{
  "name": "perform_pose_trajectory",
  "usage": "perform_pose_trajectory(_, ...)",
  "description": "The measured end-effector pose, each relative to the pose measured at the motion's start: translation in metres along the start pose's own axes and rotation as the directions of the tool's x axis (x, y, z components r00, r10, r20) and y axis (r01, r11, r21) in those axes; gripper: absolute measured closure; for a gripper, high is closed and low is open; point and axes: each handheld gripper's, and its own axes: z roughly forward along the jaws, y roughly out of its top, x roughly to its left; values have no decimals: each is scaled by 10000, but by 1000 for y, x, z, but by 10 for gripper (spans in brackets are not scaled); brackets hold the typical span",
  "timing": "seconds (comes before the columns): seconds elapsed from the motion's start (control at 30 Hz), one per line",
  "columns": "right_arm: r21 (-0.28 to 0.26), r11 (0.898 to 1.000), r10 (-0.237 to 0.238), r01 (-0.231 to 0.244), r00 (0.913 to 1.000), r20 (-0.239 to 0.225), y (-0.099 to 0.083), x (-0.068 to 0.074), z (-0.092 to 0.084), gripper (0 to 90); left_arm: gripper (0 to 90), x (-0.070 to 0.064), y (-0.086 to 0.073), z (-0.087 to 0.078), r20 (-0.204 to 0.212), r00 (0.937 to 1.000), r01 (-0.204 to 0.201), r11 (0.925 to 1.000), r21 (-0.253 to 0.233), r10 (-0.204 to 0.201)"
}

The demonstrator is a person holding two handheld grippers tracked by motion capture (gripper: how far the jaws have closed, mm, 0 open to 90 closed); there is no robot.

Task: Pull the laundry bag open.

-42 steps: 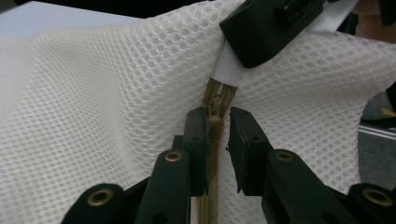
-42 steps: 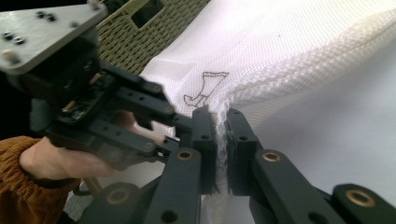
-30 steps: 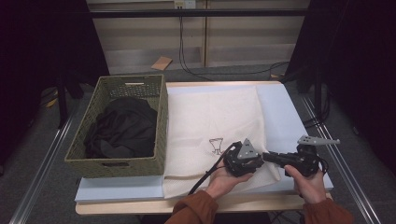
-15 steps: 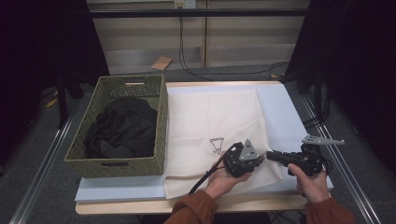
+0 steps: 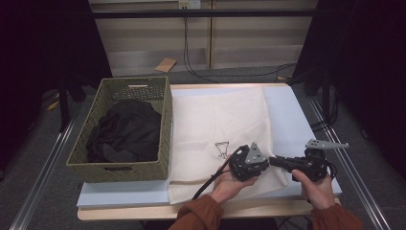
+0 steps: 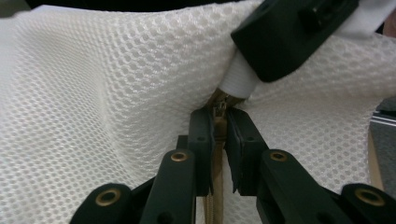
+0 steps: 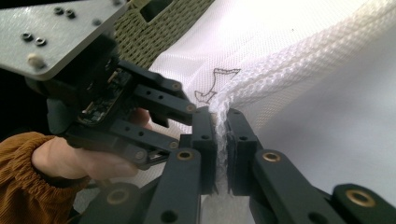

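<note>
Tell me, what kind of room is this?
Probably a workshop or lab set up for recording, not a home. A table stands on a bare floor with cables trailing behind it, and on it a woven basket of dark clothes and a white mesh bag.

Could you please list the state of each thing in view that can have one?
Left tool: shut on the zipper tape.
Right tool: shut on a bunched edge of the mesh bag.
Mesh bag: spread flat on the table, near corner pinched up by both tools.
Zipper: slider sits just past the left tool's tips.
Basket: upright, holding dark clothing in a heap.
</note>
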Motion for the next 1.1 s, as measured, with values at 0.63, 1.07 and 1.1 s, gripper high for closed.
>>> perform_pose_trajectory(0.63,-177,9994,316,-313,9994,167,-2,-9,-3,846,816,1,-3,-7,70,9999,-126,9995,279,124)
perform_pose_trajectory(1.07,-378,9978,562,-553,9981,232,-3,-18,-9,847,816,1,-4,-13,255,9994,-249,9991,357,240)
perform_pose_trajectory(1.1,-369,9978,554,-545,9982,249,-3,-17,-9,847,816,1,-4,-13,302,9994,-203,9993,301,194)
